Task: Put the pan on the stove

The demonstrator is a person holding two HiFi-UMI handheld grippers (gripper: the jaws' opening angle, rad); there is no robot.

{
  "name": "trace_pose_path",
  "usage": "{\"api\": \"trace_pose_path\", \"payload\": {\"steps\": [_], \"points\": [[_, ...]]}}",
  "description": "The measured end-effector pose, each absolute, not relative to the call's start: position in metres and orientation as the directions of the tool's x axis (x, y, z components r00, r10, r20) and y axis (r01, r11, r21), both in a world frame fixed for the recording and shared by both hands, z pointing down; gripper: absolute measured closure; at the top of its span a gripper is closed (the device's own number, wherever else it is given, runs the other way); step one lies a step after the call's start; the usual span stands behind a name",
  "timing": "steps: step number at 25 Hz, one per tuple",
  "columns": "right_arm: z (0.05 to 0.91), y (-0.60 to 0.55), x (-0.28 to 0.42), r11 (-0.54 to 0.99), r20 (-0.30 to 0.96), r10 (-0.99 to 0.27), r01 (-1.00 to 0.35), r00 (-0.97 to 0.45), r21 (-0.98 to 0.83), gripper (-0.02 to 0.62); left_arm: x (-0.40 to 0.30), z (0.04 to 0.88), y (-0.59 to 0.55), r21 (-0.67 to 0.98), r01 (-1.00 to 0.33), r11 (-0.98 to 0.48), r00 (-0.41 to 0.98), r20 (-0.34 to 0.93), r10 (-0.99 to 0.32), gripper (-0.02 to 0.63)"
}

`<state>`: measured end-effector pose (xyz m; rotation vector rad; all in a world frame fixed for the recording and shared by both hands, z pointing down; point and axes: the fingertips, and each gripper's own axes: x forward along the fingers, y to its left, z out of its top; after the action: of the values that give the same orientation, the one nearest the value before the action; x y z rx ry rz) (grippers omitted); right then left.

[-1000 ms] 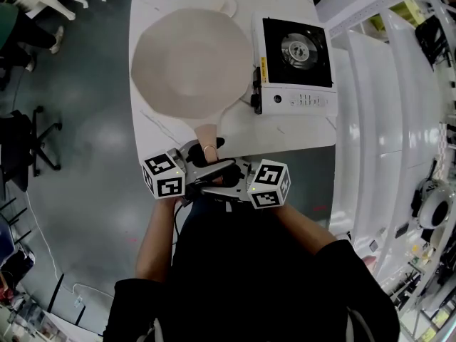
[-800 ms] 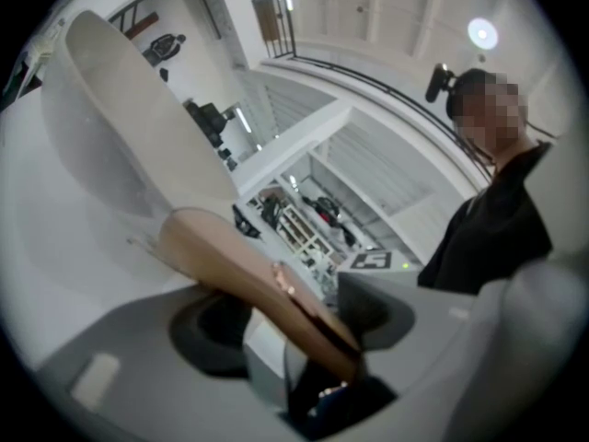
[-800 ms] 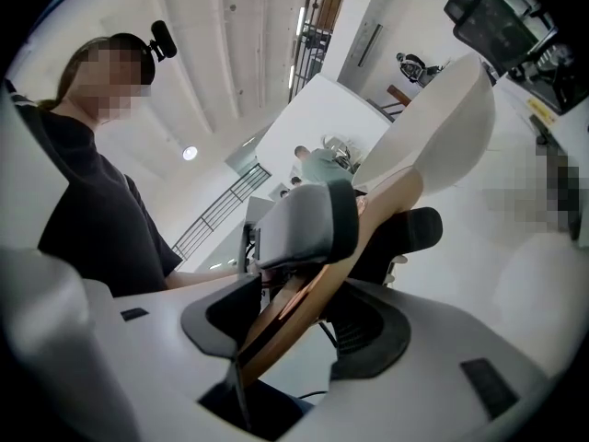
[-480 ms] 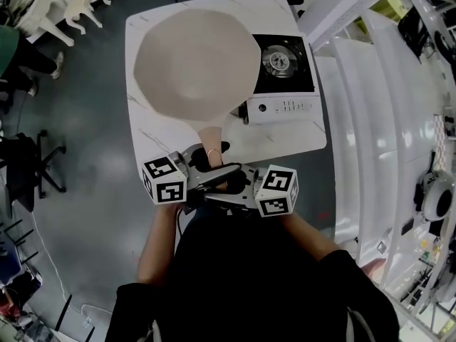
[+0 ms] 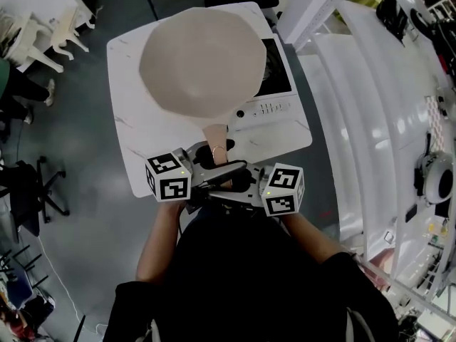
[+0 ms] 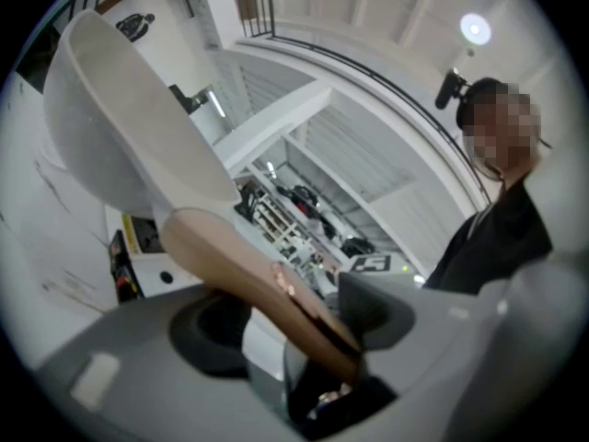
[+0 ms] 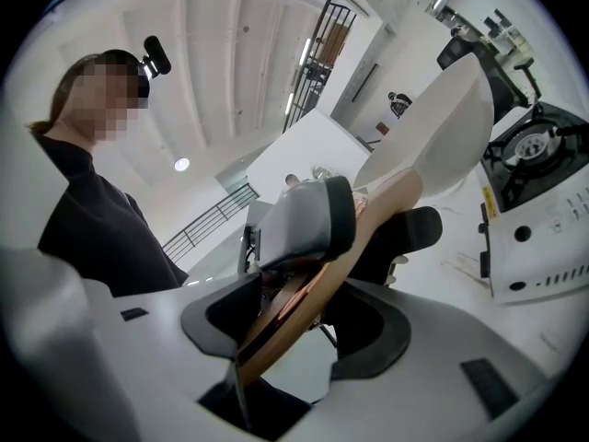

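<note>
Over a white marbled table, I hold a large pale beige pan by its tan handle, with both grippers meeting at the handle's near end, just in front of my body. My left gripper has its fingers pressed on the broad handle, so they stand fairly wide. My right gripper clamps the same handle, with one finger on each face of it. Raised off the table, the pan has its round bowl covering the left part of the black top of the stove. That stove sits on the table's right side, its white control panel facing me.
</note>
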<state>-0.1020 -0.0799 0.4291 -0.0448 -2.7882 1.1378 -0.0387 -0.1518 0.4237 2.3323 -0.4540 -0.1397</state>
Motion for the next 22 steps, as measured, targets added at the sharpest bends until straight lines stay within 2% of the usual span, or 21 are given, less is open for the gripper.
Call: {"api": "trace_pose_path", "payload": {"steps": [10,22], "points": [[0.418,-0.109,-0.037,0.718,0.12,0.008,-0.078,-0.993,-0.692,0.371,0.031,0.411,-0.176,0.701,-0.222,-0.678,0.953,0.01,-0.301,0.318],[0.425,-0.139,0.023,0.7,0.121,-0.001,-0.087,-0.993,-0.709,0.37,0.093,0.421,-0.205,0.721,-0.212,-0.66,0.959,0.022,-0.284,0.316]]}}
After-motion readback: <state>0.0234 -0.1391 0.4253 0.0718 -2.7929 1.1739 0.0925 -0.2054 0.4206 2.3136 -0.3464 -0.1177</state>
